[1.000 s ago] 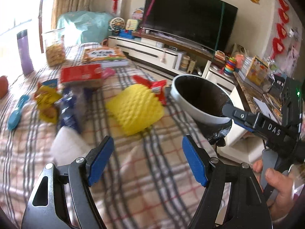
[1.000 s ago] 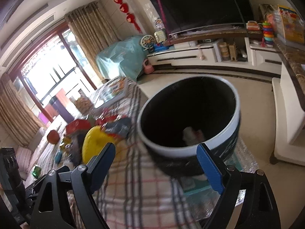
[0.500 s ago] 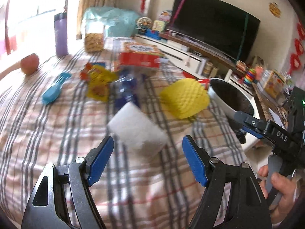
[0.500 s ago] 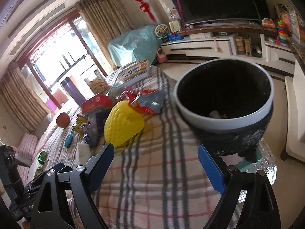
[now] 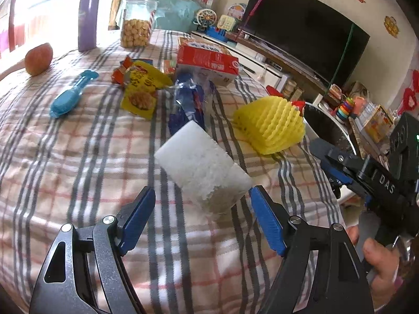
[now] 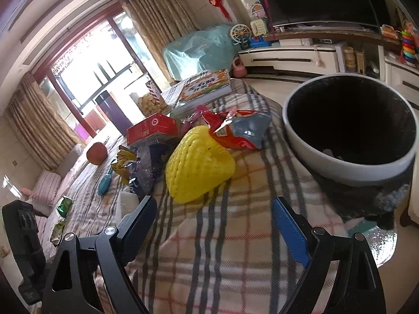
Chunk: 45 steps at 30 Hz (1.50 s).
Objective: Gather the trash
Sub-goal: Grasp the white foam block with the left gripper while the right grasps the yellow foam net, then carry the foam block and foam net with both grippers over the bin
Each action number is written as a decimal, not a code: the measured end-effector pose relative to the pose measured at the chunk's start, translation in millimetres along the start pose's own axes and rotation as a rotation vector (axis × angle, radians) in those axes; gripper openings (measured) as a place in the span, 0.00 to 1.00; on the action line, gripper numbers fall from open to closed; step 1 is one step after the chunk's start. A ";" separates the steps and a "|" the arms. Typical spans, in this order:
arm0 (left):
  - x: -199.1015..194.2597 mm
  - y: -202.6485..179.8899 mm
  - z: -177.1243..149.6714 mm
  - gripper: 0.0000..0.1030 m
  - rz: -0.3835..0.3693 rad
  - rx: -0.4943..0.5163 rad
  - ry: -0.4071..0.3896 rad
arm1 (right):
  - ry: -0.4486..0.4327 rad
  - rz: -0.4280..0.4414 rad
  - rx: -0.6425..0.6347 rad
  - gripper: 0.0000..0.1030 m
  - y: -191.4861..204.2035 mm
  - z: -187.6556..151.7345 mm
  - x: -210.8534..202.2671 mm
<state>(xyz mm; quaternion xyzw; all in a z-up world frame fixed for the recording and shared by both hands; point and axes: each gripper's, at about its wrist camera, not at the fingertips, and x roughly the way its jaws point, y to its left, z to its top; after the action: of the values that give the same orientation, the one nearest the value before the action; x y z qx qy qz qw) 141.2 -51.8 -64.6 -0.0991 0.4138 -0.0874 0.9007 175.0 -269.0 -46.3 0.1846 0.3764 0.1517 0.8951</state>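
A white foam block (image 5: 201, 175) lies on the checked tablecloth (image 5: 78, 157), just ahead of my left gripper (image 5: 203, 198) and between its tips. The jaws stand open and the blue pads (image 5: 267, 219) do not press on the block. A yellow foam net (image 5: 269, 128) sits beyond it, next to the black bin with a white rim (image 5: 311, 130). My right gripper (image 6: 213, 209) is open and empty above the cloth. It faces the yellow foam net (image 6: 199, 167), with the bin (image 6: 340, 172) to its right. A red and grey chip bag (image 6: 238, 130) lies behind the net.
A blue wrapper (image 5: 188, 99), yellow snack packet (image 5: 141, 89), red box (image 5: 207, 60), blue brush (image 5: 70, 96), apple (image 5: 38, 59), purple tumbler (image 5: 87, 19) and cookie jar (image 5: 136, 23) lie farther back. A TV cabinet (image 6: 288, 55) stands beyond the table's edge.
The left gripper swung away from the bin and came down toward the white foam block, which now lies between its tips. The right gripper drew back from the bin toward the yellow net.
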 end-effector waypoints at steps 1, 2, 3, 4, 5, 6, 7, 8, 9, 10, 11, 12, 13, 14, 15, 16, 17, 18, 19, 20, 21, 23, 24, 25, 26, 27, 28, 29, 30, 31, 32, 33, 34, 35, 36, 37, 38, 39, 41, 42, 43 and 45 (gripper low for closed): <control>2.5 -1.6 0.7 0.75 0.001 0.007 0.003 | 0.002 -0.001 0.000 0.88 -0.2 1.8 3.9; 5.2 -3.4 1.2 0.75 0.004 0.014 0.007 | 0.003 0.002 0.004 0.88 -0.4 2.9 6.7; 8.3 -4.5 2.1 0.75 0.006 0.020 0.010 | 0.007 0.011 0.010 0.88 -1.3 4.7 10.5; 11.2 -5.2 2.5 0.75 0.009 0.024 0.012 | 0.010 0.019 0.016 0.88 -1.4 5.0 13.3; 14.2 -5.3 3.3 0.75 0.013 0.029 0.013 | 0.017 0.024 0.022 0.88 -2.4 6.4 17.8; 17.4 -5.5 3.5 0.75 0.019 0.035 0.013 | 0.023 0.032 0.027 0.88 -3.0 8.6 22.8; 19.9 -5.4 3.5 0.75 0.020 0.039 0.015 | 0.029 0.041 0.030 0.88 -3.6 10.6 27.5; 23.0 -4.6 3.6 0.74 0.017 0.041 0.017 | 0.034 0.048 0.033 0.87 -3.6 11.4 31.4; 25.0 -3.5 3.4 0.71 0.010 0.040 0.018 | 0.041 0.056 0.034 0.85 -3.4 12.9 36.5; 26.4 -2.2 3.5 0.66 0.000 0.039 0.022 | 0.046 0.061 0.034 0.83 -2.1 14.5 41.1; 27.9 -2.0 4.3 0.65 -0.004 0.038 0.024 | 0.053 0.067 0.032 0.75 -1.4 14.9 45.4; 27.7 -2.1 4.3 0.64 -0.005 0.043 0.016 | 0.061 0.071 0.030 0.64 -0.8 15.0 48.9; 27.5 -2.4 4.0 0.64 -0.005 0.050 0.012 | 0.068 0.073 0.026 0.57 0.0 15.0 52.2; 27.3 -2.8 3.6 0.63 -0.005 0.059 0.009 | 0.072 0.072 0.020 0.47 1.2 14.5 54.3; 27.2 -3.1 3.4 0.63 -0.005 0.063 0.007 | 0.072 0.072 0.012 0.40 2.1 13.5 54.8; 26.7 -3.1 3.1 0.62 -0.006 0.065 0.005 | 0.066 0.072 0.004 0.38 3.0 12.4 53.6; 25.8 -2.7 2.4 0.61 -0.009 0.064 0.003 | 0.054 0.074 -0.005 0.33 4.2 11.3 50.4; 24.8 -2.4 2.0 0.61 -0.013 0.062 0.002 | 0.044 0.076 -0.012 0.30 5.1 10.5 47.4; 23.8 -2.4 1.6 0.60 -0.017 0.060 0.001 | 0.037 0.077 -0.018 0.29 5.3 8.7 42.6; 23.6 -2.3 1.9 0.59 -0.019 0.060 0.000 | 0.033 0.077 -0.020 0.28 5.4 9.0 40.5; 22.0 -2.6 1.8 0.59 -0.022 0.060 -0.001 | 0.028 0.079 -0.020 0.28 5.1 8.4 36.7; 18.0 -4.2 0.8 0.58 -0.031 0.064 -0.006 | 0.017 0.082 -0.014 0.28 2.9 8.0 28.8; 15.0 -6.1 0.8 0.58 -0.038 0.067 -0.010 | 0.012 0.081 -0.009 0.28 1.4 7.8 24.5; 12.0 -7.6 -1.2 0.58 -0.042 0.070 -0.014 | 0.004 0.080 -0.004 0.28 -1.1 6.8 17.8; 9.1 -10.5 -1.8 0.58 -0.048 0.077 -0.018 | -0.003 0.077 -0.001 0.28 -2.7 7.0 13.9; 6.4 -14.2 -2.1 0.58 -0.053 0.086 -0.023 | -0.011 0.073 0.002 0.28 -4.2 6.8 8.9; 5.0 -18.4 -2.1 0.58 -0.058 0.096 -0.026 | -0.021 0.068 0.004 0.28 -6.9 5.9 1.7; 3.1 -23.1 -2.8 0.58 -0.065 0.109 -0.028 | -0.028 0.063 0.005 0.28 -8.4 6.1 -2.1; 2.1 -26.7 -3.2 0.58 -0.070 0.117 -0.029 | -0.035 0.058 0.009 0.28 -10.5 5.6 -6.7; 1.8 -29.4 -3.4 0.58 -0.075 0.123 -0.029 | -0.041 0.056 0.016 0.28 -14.1 4.3 -12.8; 1.5 -32.8 -4.1 0.58 -0.081 0.130 -0.028 | -0.043 0.055 0.020 0.28 -15.4 3.8 -15.5; 0.9 -36.6 -4.6 0.58 -0.088 0.138 -0.027 | -0.045 0.054 0.023 0.28 -17.1 2.8 -18.3; 0.8 -39.4 -4.3 0.58 -0.092 0.144 -0.027 | -0.047 0.052 0.027 0.28 -19.6 1.2 -22.1; 0.0 -41.7 -5.5 0.58 -0.095 0.150 -0.029 | -0.048 0.051 0.033 0.28 -21.9 -0.9 -25.6; -0.9 -44.8 -6.0 0.58 -0.100 0.157 -0.030 | -0.045 0.054 0.038 0.28 -24.4 -2.5 -27.8; -1.2 -47.7 -6.1 0.58 -0.104 0.163 -0.029 | -0.042 0.051 0.042 0.28 -27.8 -5.3 -30.8; -1.8 -49.9 -6.6 0.58 -0.107 0.168 -0.029 | -0.043 0.045 0.043 0.28 -28.4 -7.2 -32.6; -2.2 -52.3 -6.9 0.58 -0.109 0.175 -0.030 | -0.045 0.038 0.044 0.28 -30.0 -9.1 -35.1; -1.9 -56.9 -7.2 0.58 -0.116 0.185 -0.028 | -0.048 0.023 0.058 0.28 -36.1 -12.7 -39.9; -1.5 -60.4 -6.9 0.58 -0.120 0.187 -0.026 | -0.052 0.021 0.069 0.28 -39.8 -13.9 -42.4; -0.9 -63.7 -6.6 0.58 -0.126 0.191 -0.024 | -0.058 0.014 0.079 0.28 -43.1 -14.5 -45.0; 0.4 -71.0 -5.8 0.58 -0.139 0.205 -0.018 | -0.077 -0.005 0.092 0.28 -50.4 -14.4 -52.5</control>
<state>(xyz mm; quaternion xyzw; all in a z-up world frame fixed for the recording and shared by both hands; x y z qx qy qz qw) 131.7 -121.0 -50.8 -0.0357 0.3865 -0.1908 0.9016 136.0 -332.0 -45.6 0.2301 0.3489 0.1248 0.8999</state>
